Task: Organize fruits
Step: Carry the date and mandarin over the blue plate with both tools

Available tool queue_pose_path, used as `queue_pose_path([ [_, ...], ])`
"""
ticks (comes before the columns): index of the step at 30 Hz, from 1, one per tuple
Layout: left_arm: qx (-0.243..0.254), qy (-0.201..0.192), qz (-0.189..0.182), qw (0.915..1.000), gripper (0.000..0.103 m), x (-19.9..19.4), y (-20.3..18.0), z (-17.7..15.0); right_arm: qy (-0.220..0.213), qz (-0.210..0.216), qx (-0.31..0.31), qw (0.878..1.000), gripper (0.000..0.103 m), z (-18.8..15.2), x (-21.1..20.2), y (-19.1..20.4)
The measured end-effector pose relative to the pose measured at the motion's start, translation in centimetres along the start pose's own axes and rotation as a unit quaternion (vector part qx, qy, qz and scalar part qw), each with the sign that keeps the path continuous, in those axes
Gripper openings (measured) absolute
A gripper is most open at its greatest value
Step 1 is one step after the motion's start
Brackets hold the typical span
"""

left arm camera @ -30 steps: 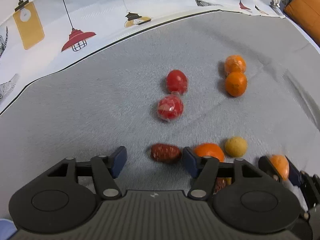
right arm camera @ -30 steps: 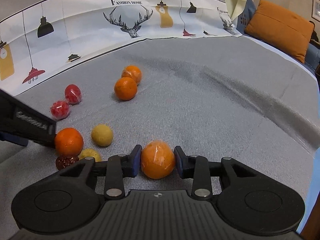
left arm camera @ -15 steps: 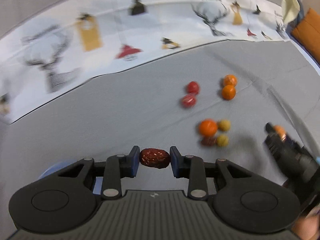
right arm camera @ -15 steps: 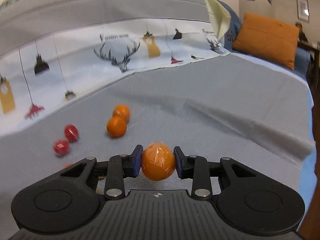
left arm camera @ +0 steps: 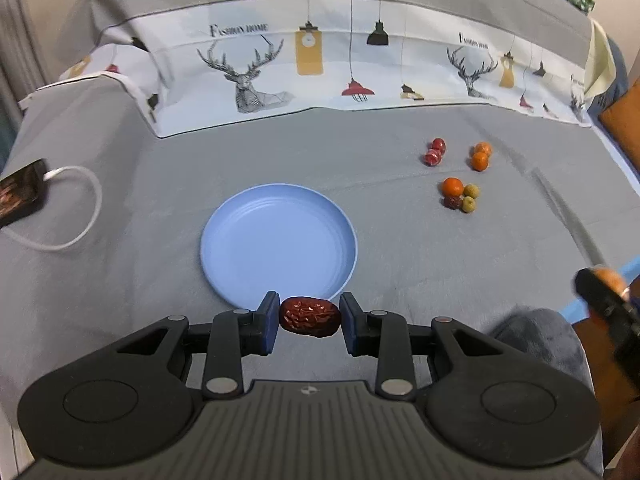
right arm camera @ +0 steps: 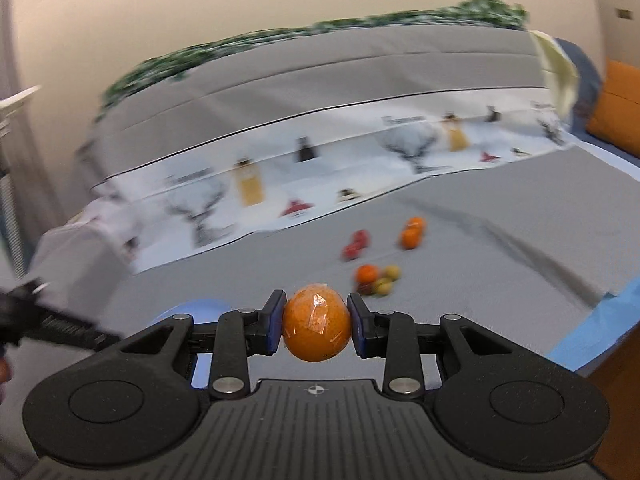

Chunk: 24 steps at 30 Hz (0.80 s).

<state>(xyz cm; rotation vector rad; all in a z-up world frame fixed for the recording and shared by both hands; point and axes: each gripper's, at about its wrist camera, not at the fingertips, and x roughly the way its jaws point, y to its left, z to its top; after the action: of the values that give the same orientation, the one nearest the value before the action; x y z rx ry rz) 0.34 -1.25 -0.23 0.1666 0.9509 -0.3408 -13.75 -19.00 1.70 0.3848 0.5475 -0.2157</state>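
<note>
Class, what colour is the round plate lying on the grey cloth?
Light blue all over, with no pattern; the round plate shows best in the left wrist view.

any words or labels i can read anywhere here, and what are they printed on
"FASHION HOME": on the white printed cloth, above the left deer head.
A second heading, above the right deer, begins with "F"; the rest is too small.
In the right wrist view the cloth's lettering is blurred.
Phone screen: nothing legible.

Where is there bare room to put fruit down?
The blue plate is bare. The grey cloth lies free between the plate and the white cable, and between the plate and the fruit cluster. It is crowded at that cluster and the pairs behind it.
</note>
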Motion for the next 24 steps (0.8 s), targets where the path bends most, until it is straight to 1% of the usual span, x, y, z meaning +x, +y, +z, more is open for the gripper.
queue_pose_path([
  [4,-0.002,-0.012,0.004,0.9999,0.036,-2.2,1.2,-2.1,-0.004,0.035,-0.046,0.998,0.035,-0.7,-1.6,3.7],
  [6,-0.009,-0.018,0.000,0.9998,0.036,-3.2,1.7,-2.7,-0.009,0.045,-0.068,0.997,0.035,-0.8,-2.4,5.0],
  [8,-0.016,-0.028,-0.002,0.9995,0.036,-4.2,2.0,-3.1,-0.024,0.049,-0.087,0.995,0.035,-0.7,-3.7,5.9],
  [11,-0.034,-0.056,-0.012,0.9978,0.036,-5.9,2.7,-3.6,-0.036,0.051,-0.100,0.993,0.035,-0.4,-5.0,6.7],
  [16,-0.035,-0.079,-0.013,0.9962,0.036,-8.0,3.2,-4.0,-0.040,0.059,-0.104,0.992,0.035,-0.7,-5.7,7.3],
  [20,-0.035,-0.081,-0.017,0.9960,0.036,-8.4,3.3,-4.3,-0.036,0.053,-0.101,0.993,0.035,-0.7,-5.8,7.1],
  [24,-0.036,-0.080,-0.019,0.9960,0.036,-8.0,3.3,-4.2,-0.035,0.051,-0.102,0.993,0.035,-0.8,-5.6,6.9],
])
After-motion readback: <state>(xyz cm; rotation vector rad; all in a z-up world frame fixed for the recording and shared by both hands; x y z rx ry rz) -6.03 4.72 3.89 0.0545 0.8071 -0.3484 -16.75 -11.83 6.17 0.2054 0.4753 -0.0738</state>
